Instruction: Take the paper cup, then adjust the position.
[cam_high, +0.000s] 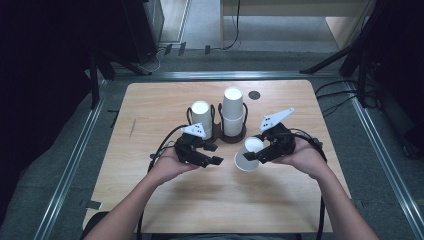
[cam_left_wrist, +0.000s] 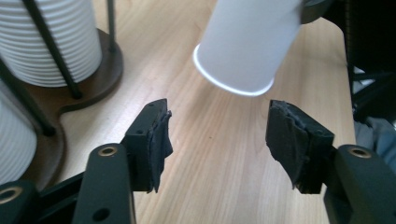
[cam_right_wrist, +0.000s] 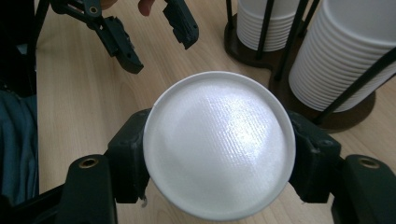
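On pale wood table (cam_high: 150, 100), no readable writing; right gripper (cam_high: 260, 154) pinches white cup (cam_high: 248, 152) at centre, left gripper (cam_high: 202, 155) at 9 o'clock spread, empty. Cup rack (cam_high: 220, 132) at 12; grey floor.

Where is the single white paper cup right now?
The white paper cup is clamped in the right gripper, tilted above the wooden table, right of the left gripper and before the cup holder.

A light wooden table (cam_high: 150, 100) with rounded corners stands on grey floor (cam_high: 65, 150), framed by metal rails (cam_high: 75, 155). Beyond the tongs, past the table's far edge, stand pale wooden furniture (cam_high: 345, 22) and dark stand legs (cam_high: 330, 62). Black cables (cam_high: 335, 95) trail right; the left side lies in deep shadow.
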